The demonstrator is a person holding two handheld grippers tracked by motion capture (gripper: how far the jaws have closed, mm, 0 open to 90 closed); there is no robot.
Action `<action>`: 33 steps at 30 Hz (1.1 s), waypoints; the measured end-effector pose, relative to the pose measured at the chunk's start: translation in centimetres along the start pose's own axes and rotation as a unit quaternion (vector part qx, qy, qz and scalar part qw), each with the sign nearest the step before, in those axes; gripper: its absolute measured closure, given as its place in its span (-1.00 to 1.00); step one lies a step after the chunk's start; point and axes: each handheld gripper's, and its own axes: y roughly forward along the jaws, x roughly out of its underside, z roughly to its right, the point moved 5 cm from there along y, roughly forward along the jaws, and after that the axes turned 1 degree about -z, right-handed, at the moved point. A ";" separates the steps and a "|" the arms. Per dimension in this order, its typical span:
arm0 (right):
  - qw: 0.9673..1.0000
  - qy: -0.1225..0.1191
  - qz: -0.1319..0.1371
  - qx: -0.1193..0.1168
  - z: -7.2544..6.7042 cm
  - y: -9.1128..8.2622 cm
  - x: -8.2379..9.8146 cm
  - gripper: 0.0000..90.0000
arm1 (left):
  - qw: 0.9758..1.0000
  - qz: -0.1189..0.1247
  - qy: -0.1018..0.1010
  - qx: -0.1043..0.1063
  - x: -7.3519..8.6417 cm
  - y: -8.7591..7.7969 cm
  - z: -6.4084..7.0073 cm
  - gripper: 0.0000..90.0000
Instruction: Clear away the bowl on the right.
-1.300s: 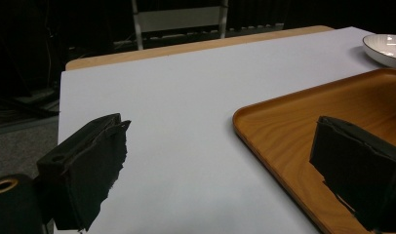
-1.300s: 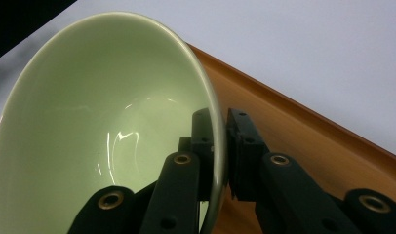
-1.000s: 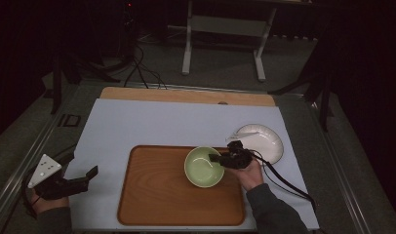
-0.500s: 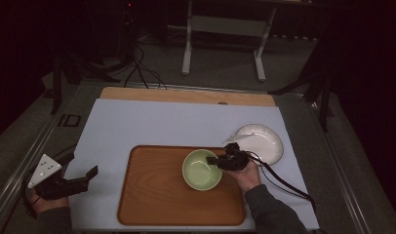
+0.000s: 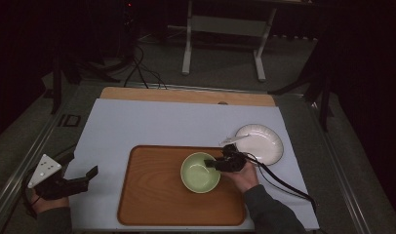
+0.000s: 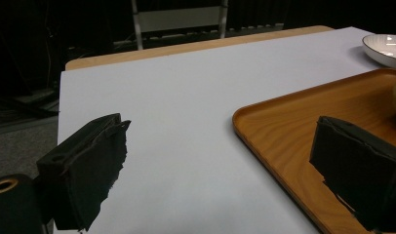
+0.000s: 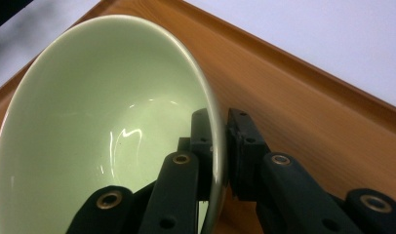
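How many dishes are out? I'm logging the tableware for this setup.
2. A green bowl sits on the wooden tray, its rim pinched by the right gripper. A white plate lies on the table right of the tray.

Glossy glazed green bowl; smooth wooden tray; glossy white plate.

Your pale green bowl is round, shiny and empty. It sits on the brown wooden tray, toward its right side. Your right gripper pinches its rim, one jaw inside, one outside.
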 end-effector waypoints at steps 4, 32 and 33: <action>1.000 0.005 -0.005 -0.001 0.2 0.5 0.1 0.82 | 1.000 0.000 -0.001 0.000 0.0 0.0 0.0 -0.86; 1.000 0.020 -0.010 -0.015 0.7 1.3 0.1 0.64 | 1.000 0.003 -0.002 -0.003 0.1 -0.2 -0.1 -0.86; 1.000 0.019 -0.008 -0.016 0.7 1.3 0.1 0.61 | 1.000 0.003 -0.002 -0.003 0.1 -0.2 -0.1 -0.86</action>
